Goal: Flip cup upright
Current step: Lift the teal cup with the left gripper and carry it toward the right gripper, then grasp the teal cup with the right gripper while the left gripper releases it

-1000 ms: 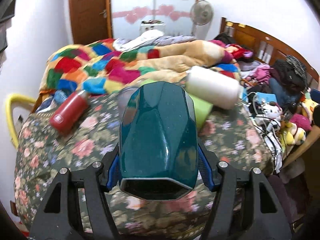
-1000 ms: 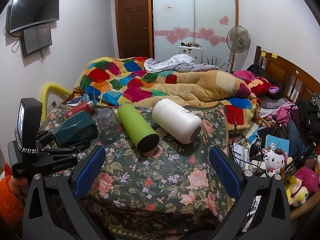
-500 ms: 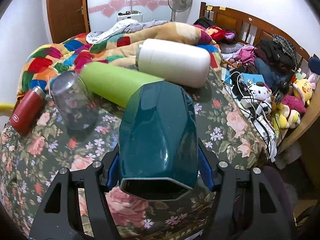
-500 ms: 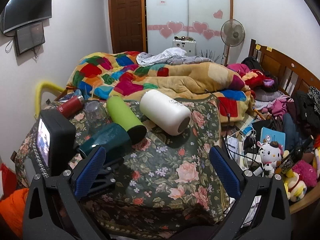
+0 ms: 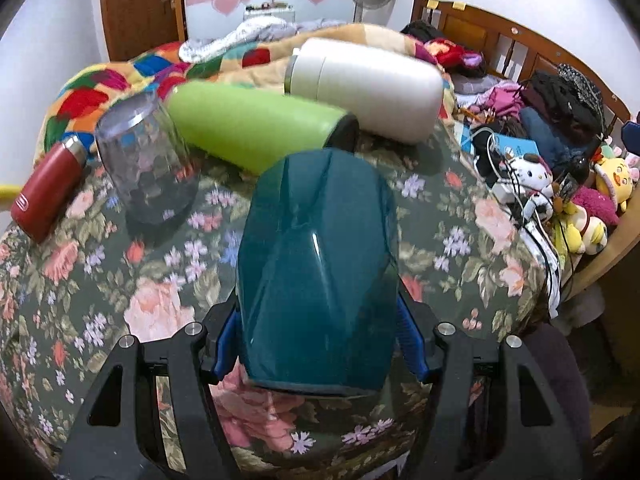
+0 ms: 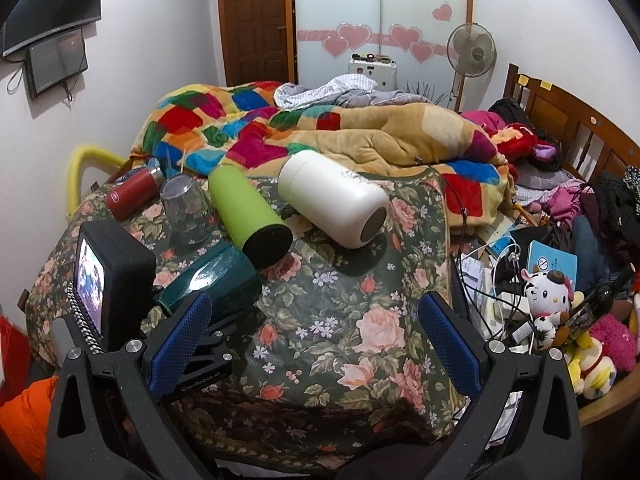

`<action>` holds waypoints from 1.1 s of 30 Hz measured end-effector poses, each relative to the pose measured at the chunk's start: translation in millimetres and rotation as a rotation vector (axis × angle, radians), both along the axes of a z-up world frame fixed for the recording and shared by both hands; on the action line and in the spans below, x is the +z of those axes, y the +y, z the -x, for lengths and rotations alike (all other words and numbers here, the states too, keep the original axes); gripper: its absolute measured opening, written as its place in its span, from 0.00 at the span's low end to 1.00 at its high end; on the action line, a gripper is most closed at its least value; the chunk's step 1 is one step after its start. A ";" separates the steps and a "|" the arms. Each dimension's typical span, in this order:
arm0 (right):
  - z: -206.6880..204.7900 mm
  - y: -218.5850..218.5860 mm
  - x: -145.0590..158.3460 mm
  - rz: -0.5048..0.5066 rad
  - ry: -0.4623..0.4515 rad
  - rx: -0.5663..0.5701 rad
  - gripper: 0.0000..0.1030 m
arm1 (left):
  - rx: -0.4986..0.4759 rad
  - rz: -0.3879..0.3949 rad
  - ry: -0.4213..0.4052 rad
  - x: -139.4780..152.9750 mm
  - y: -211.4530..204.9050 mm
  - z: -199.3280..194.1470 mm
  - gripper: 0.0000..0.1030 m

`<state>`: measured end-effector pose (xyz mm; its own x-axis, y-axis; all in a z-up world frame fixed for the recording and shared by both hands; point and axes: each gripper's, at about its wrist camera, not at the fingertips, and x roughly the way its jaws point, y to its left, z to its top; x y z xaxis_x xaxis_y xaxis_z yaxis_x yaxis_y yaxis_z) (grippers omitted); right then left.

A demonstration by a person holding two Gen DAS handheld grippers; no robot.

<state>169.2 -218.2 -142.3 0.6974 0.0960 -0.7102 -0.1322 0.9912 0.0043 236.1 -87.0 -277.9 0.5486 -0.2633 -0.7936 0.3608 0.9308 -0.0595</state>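
Note:
My left gripper (image 5: 316, 344) is shut on a dark teal faceted cup (image 5: 316, 268), held on its side just above the floral bedcover, its open end toward the camera. The cup also shows in the right wrist view (image 6: 212, 280), lying tilted in the left gripper near the green bottle's black base. My right gripper (image 6: 316, 344) is open and empty, above the near part of the floral cover (image 6: 344, 320).
A green bottle (image 5: 256, 124), a white flask (image 5: 368, 84) and a red bottle (image 5: 44, 192) lie on their sides. A clear glass (image 5: 148, 164) stands upside down. A patchwork quilt (image 6: 248, 128) lies behind. Toys and cables (image 6: 548, 304) crowd the right edge.
My left gripper has carried the teal cup rightward and forward toward the green bottle, and tipped it lower toward the cover. My right gripper has stayed open and shifted slightly.

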 end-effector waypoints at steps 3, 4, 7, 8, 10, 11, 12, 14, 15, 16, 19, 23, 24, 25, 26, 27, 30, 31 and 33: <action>0.3 2.3 -3.7 0.006 0.014 0.005 1.00 | 0.017 0.017 0.045 -9.2 4.1 1.8 0.63; 0.3 2.4 -4.1 0.007 0.016 0.006 1.00 | 0.018 0.011 0.040 -9.2 3.7 3.4 0.63; 0.3 3.4 -6.1 0.008 0.027 0.008 1.00 | 0.017 0.017 0.033 -6.0 3.7 5.6 0.63; -0.2 3.7 -6.9 0.010 0.031 0.009 1.00 | 0.017 0.016 0.036 -5.7 3.4 5.4 0.63; -0.9 4.1 -7.7 0.009 0.037 0.014 1.00 | 0.017 0.016 0.038 -3.9 4.3 5.8 0.63; -1.1 4.5 -8.2 0.005 0.041 0.016 1.00 | 0.016 0.014 0.044 -3.0 4.7 6.5 0.64; -1.1 4.4 -8.5 -0.001 0.045 0.016 1.00 | 0.014 0.015 0.049 -1.8 3.8 6.3 0.64; -1.8 4.5 -9.5 -0.011 0.052 0.016 1.00 | 0.013 0.022 0.055 1.5 6.9 9.5 0.66; -2.2 4.5 -9.7 -0.018 0.057 0.017 1.00 | 0.014 0.025 0.055 4.8 10.4 12.4 0.69; -2.8 4.8 -9.9 -0.023 0.062 0.018 1.00 | 0.017 0.026 0.049 6.9 13.6 16.2 0.70; -5.4 6.5 -11.7 -0.047 0.080 0.024 1.00 | 0.031 0.038 0.027 18.0 27.8 28.1 0.73; -11.7 15.3 -19.9 -0.088 0.124 0.042 1.00 | 0.104 0.041 -0.029 34.9 58.0 42.8 0.79; -13.7 18.8 -23.1 -0.096 0.137 0.048 1.00 | 0.121 0.031 -0.044 38.2 62.9 44.0 0.80; -17.0 24.6 -28.1 -0.104 0.158 0.056 1.00 | 0.145 0.014 -0.065 41.6 70.4 46.6 0.80; -19.2 27.7 -31.2 -0.109 0.170 0.062 1.00 | 0.166 0.003 -0.079 43.7 77.3 48.6 0.81; -22.2 32.3 -35.4 -0.115 0.187 0.071 1.00 | 0.193 -0.009 -0.094 45.6 86.6 50.7 0.81; -31.6 47.4 -52.5 -0.148 0.258 0.092 0.99 | 0.250 -0.050 -0.124 47.5 108.3 53.1 0.82; -35.1 51.4 -58.3 -0.164 0.284 0.098 0.97 | 0.264 -0.060 -0.131 48.2 114.6 53.9 0.82; -40.7 56.9 -66.6 -0.188 0.324 0.103 0.94 | 0.285 -0.061 -0.135 48.7 125.7 55.0 0.81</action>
<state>209.9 -161.3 -208.9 0.4195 0.3038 -0.8554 -0.1931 0.9506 0.2429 181.0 38.7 -229.2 0.6945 -0.0378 -0.7185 0.0857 0.9959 0.0304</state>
